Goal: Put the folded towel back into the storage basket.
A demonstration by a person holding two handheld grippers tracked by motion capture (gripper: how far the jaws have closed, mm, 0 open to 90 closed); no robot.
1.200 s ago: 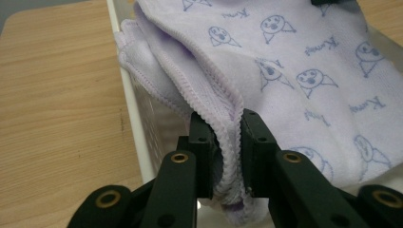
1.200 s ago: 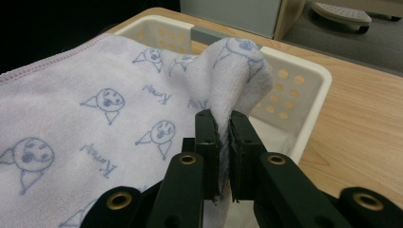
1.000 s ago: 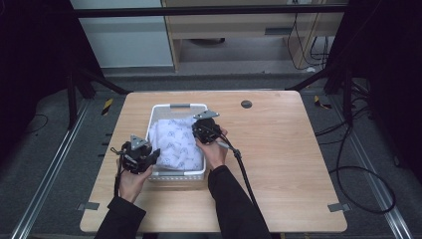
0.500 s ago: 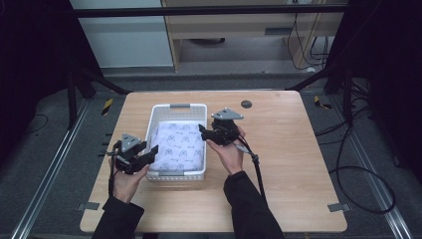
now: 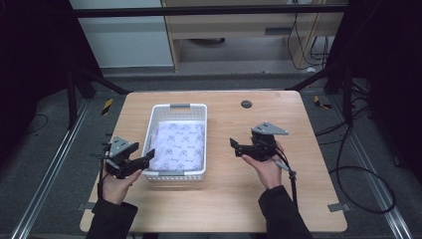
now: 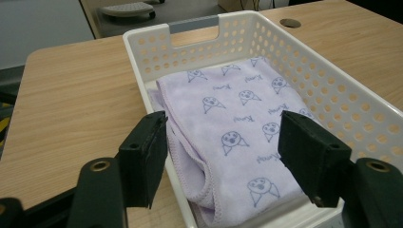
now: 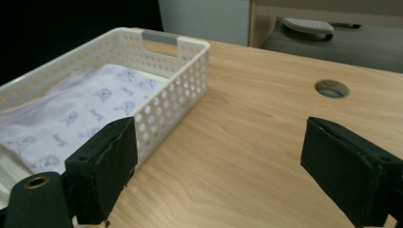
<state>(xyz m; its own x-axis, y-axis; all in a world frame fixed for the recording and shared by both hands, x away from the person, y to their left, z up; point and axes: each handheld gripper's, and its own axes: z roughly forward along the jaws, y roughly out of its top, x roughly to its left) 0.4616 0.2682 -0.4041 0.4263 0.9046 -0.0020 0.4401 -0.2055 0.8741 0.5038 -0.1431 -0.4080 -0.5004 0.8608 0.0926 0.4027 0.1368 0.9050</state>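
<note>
While both jaws gape, towel (image 6: 237,123) untouched

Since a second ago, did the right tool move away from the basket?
Yes. The right tool has pulled out from over the white basket toward the table's right side, and its jaws have just been opening, with nothing between them.

The basket (image 5: 176,142) is sitting on the counter (image 5: 298,199), left of the frame's centre, with the folded cloth (image 5: 180,146) lying inside it. The left gripper (image 5: 144,158) is hovering at the basket's lower left corner, while the right gripper (image 5: 234,146) is hanging over bare counter to the right of the basket, well apart from it. A cable hole (image 5: 246,104) is lying toward the counter's upper edge, above the right gripper.
</note>
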